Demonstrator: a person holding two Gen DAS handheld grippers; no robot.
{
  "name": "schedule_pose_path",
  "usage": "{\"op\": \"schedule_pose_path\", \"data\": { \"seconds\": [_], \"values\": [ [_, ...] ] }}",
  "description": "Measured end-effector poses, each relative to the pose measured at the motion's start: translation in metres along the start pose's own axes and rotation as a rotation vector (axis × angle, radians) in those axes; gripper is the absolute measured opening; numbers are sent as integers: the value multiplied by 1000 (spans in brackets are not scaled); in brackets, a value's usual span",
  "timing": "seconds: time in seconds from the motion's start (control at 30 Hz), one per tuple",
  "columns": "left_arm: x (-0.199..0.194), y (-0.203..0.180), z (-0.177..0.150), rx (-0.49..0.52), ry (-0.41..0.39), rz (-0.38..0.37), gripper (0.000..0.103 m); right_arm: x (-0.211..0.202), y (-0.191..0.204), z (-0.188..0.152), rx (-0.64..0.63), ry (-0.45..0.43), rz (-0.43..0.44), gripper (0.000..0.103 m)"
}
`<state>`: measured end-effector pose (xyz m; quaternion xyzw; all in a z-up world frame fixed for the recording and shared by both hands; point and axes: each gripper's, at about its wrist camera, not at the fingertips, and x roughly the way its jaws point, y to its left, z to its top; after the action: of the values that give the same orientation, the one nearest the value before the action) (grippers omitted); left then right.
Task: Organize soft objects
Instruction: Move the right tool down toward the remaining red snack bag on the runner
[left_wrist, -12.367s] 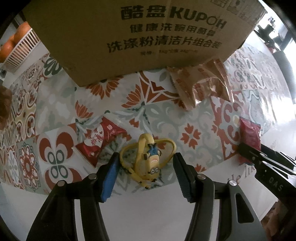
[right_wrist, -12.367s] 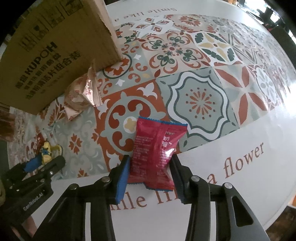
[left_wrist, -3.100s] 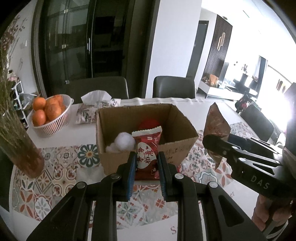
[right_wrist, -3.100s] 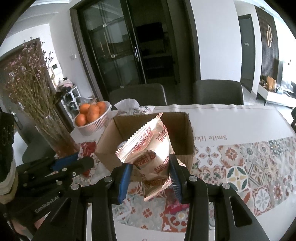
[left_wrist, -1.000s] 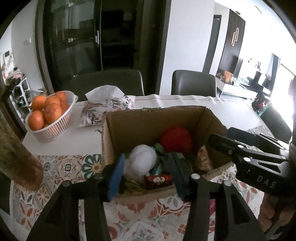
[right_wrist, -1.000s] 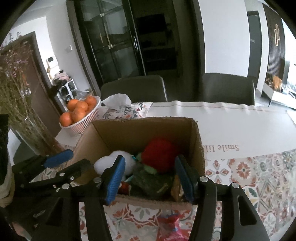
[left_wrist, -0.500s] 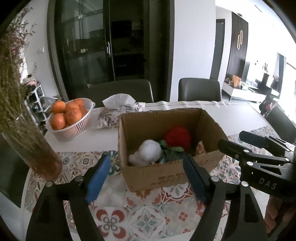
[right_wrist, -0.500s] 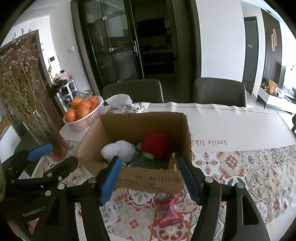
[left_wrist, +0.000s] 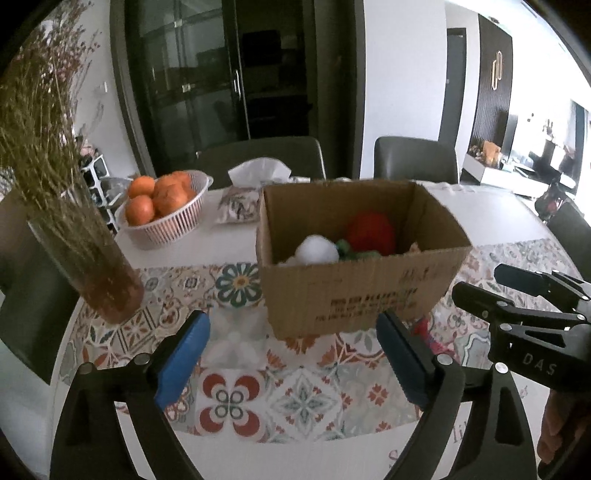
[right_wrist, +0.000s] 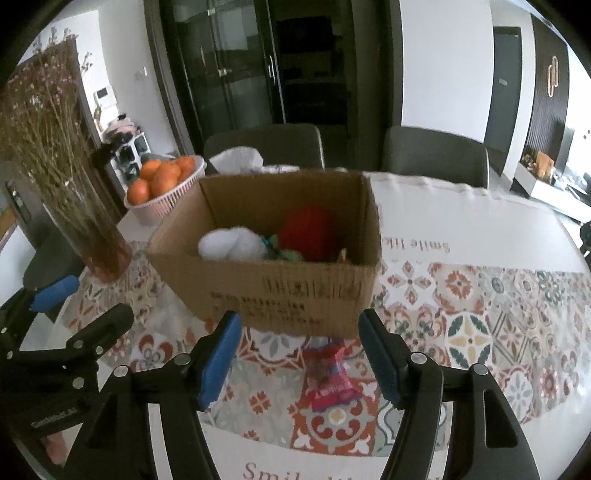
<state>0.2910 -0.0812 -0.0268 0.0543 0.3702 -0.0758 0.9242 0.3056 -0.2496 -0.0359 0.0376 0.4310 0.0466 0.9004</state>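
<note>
An open cardboard box (left_wrist: 354, 295) (right_wrist: 280, 295) stands on the patterned tablecloth. Inside it lie a white fluffy ball (left_wrist: 317, 249) (right_wrist: 231, 243), a red woolly ball (left_wrist: 369, 230) (right_wrist: 306, 232) and something green. A red snack packet (right_wrist: 330, 373) lies on the cloth just in front of the box; in the left wrist view only its edge (left_wrist: 424, 330) shows. My left gripper (left_wrist: 291, 358) hangs in front of the box, its jaws opening wide with nothing between them. My right gripper (right_wrist: 299, 358) is open above the red packet, apart from it.
A white basket of oranges (left_wrist: 162, 210) (right_wrist: 162, 184), a tissue pack (left_wrist: 255, 184) and a glass vase of dried flowers (left_wrist: 92, 266) (right_wrist: 92, 236) stand left of the box. Dark chairs (right_wrist: 432, 158) line the far side. The tablecloth (right_wrist: 480, 332) stretches right.
Both grippers have drawn back from the box toward the table's front edge. The left jaws have spread much wider. The red packet in front of the box has come into view.
</note>
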Motion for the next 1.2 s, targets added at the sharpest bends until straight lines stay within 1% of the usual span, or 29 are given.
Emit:
{"op": "schedule_pose_path", "data": {
  "seconds": [0.33,0.77,1.2],
  "values": [
    [13,-5,-24,6,62,40,94,29,-6,-25,-9,93,5,67],
    [61,-14,-57,-1,208,14,94,76,-17,-51,-20,218,-6,67],
    [102,-21,-73,-3,303,-13,93,113,-24,-64,-39,292,-16,67]
  ]
}}
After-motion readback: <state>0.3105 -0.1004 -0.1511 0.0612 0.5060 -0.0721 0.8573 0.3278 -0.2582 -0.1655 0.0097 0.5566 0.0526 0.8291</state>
